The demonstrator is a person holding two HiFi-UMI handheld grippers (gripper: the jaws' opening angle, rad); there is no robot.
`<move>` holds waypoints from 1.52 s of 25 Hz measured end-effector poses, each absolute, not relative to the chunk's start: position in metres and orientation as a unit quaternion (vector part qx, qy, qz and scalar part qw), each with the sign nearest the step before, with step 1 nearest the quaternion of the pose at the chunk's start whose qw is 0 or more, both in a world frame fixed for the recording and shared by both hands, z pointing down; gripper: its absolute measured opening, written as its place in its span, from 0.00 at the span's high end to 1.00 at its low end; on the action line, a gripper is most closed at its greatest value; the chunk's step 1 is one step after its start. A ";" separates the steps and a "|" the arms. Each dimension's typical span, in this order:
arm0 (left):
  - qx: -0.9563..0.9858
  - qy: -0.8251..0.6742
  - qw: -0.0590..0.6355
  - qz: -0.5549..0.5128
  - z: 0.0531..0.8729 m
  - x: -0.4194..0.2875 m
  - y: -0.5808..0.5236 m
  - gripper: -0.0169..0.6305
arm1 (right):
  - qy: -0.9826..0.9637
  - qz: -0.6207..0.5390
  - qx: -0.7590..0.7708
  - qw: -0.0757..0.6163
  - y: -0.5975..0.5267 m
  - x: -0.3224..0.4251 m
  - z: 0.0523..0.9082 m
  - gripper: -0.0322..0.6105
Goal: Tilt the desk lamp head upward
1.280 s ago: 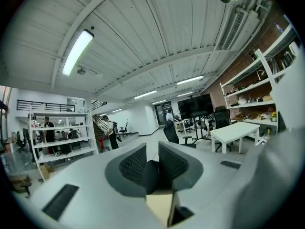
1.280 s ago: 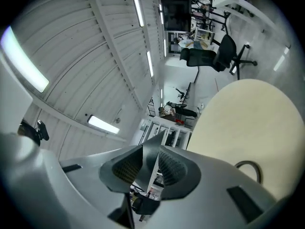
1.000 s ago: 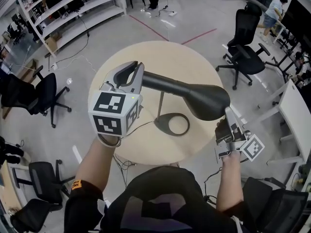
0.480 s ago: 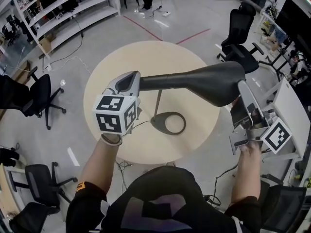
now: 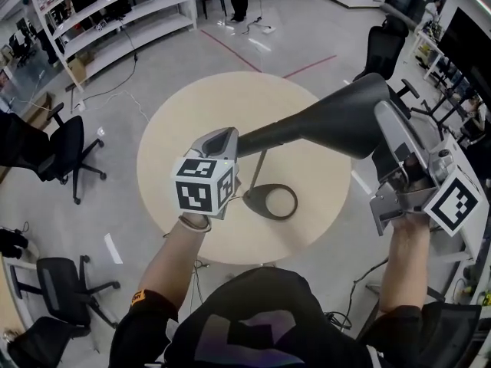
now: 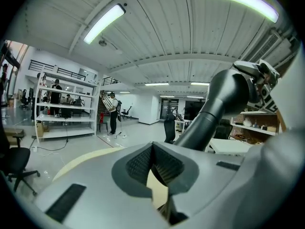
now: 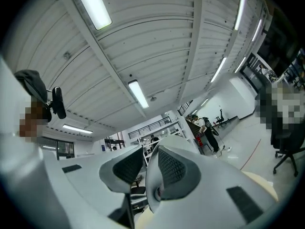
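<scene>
The left gripper (image 6: 152,147) has its fingers pressed together on nothing. The dark grey desk lamp (image 5: 307,126) sends its slim arm (image 6: 200,125) up just right of them. The right gripper (image 7: 150,150) holds its fingers a narrow slit apart, empty, and the lamp's flared head (image 5: 345,113), raised, lies just left of them. Farther off, the ring base (image 5: 253,199) sits on the round beige table (image 5: 184,129).

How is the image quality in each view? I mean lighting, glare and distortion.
Head view: even light, sharp, straight lines bowed toward the edges, no hard glare on the lamp. Left gripper view: strong fisheye, dark corners, a ceiling light blown out at the top. Right gripper view: same fisheye, mosaic patches at both sides.
</scene>
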State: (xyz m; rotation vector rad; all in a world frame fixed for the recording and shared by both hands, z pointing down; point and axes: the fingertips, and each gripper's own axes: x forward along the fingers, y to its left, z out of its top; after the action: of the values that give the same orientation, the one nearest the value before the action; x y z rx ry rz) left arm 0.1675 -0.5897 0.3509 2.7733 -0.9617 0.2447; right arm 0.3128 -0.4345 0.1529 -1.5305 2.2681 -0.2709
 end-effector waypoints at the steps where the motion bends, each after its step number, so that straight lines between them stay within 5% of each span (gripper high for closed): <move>1: 0.937 -0.323 0.099 0.084 0.353 0.167 -0.590 0.90 | 0.812 -0.093 -0.545 0.190 -0.437 0.307 0.150 0.78; 25: 0.948 -0.294 0.071 0.100 0.365 0.139 -0.580 0.90 | 0.778 -0.040 -0.601 0.179 -0.429 0.285 0.129 0.78; 34: 0.958 -0.276 0.049 0.056 0.339 0.111 -0.539 0.90 | 0.723 0.018 -0.678 0.129 -0.383 0.281 0.180 0.78; 38: 0.963 -0.257 0.050 0.054 0.350 0.095 -0.512 0.90 | 0.701 0.027 -0.707 0.095 -0.373 0.253 0.227 0.91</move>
State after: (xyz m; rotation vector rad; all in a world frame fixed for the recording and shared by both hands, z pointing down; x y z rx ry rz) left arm 0.0955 -0.5125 0.3498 2.9334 -0.7840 0.1655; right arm 0.2528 -0.3731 0.2270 -2.0947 2.0770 0.0813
